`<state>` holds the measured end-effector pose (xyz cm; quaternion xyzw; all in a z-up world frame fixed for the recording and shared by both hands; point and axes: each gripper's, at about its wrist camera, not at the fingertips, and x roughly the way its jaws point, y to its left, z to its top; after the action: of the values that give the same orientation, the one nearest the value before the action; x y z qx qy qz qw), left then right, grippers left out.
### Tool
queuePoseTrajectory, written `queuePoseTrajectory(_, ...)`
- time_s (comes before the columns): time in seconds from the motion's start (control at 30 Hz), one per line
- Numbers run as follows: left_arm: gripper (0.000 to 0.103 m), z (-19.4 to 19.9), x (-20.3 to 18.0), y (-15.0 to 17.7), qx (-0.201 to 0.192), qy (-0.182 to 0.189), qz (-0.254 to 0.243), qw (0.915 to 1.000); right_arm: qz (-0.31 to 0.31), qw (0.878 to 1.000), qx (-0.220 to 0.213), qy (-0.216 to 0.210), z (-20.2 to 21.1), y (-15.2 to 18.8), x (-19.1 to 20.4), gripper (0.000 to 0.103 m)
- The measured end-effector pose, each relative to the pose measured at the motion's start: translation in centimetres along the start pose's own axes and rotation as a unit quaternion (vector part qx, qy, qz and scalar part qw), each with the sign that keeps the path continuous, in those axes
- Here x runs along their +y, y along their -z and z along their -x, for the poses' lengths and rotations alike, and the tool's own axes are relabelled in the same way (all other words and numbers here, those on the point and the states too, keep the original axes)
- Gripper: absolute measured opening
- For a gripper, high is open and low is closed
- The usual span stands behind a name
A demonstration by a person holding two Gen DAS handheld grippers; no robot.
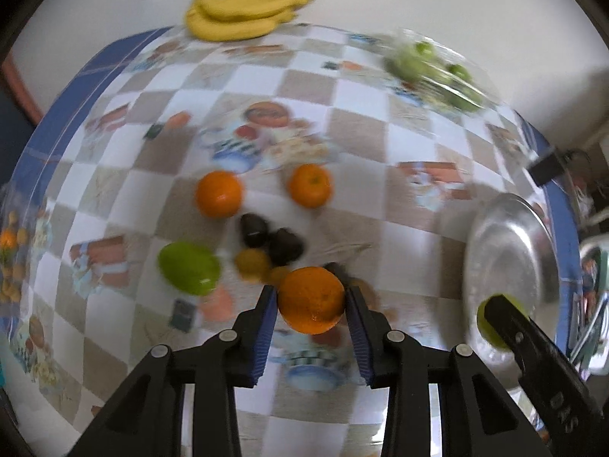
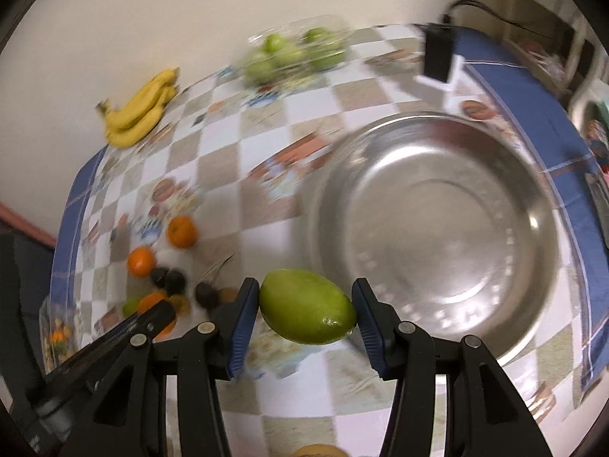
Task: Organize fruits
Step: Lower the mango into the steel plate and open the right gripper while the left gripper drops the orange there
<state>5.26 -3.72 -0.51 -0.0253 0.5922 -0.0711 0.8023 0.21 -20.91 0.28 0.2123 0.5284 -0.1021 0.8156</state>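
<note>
My left gripper [image 1: 310,297] is shut on an orange [image 1: 310,302], its blue pads pressing both sides, just above a cluster of fruit on the checkered tablecloth. In that cluster lie two oranges [image 1: 219,194] [image 1: 310,184], a green mango [image 1: 189,268], dark avocados [image 1: 254,230] and a small yellowish fruit [image 1: 252,262]. My right gripper [image 2: 306,293] is shut on a second green mango [image 2: 306,306], held beside the left rim of a steel bowl [image 2: 437,209]. Nothing lies in the bowl. The left gripper's finger with its orange [image 2: 154,306] shows at the lower left of the right wrist view.
Bananas [image 1: 243,15] lie at the table's far edge by the wall. A clear pack of green fruits [image 2: 293,53] sits at the back. A black box with a cable [image 2: 437,57] stands behind the bowl. A blue border runs round the cloth's edge.
</note>
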Motion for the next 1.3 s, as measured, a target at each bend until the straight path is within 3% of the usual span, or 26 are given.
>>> queuePoseTrajectory(0.33,0.039,-0.7,-10.5,-0.8,-0.002,0.032,-0.115,0.9929,-0.089,0.994,-0.020,0.058,0.7,-1.7,-7.4,0.052)
queuePoseTrajectory(0.6,0.039,-2.8,-15.1,-0.8,-0.001,0.039,-0.164,0.9857,-0.132,0.987,-0.030,0.082,0.8,-2.6,-10.7,0.052)
queuePoseTrajectory(0.93,0.039,-5.8,-17.1,-1.5,0.007,0.043,-0.179,0.9829,-0.170,0.981,-0.016,0.089,-1.0,-3.3,-13.2,0.052)
queuePoseTrajectory(1.3,0.039,-6.5,-15.8,-1.8,0.005,0.045,-0.164,0.9855,-0.157,0.982,0.007,0.102,-2.8,-3.6,-13.2,0.052)
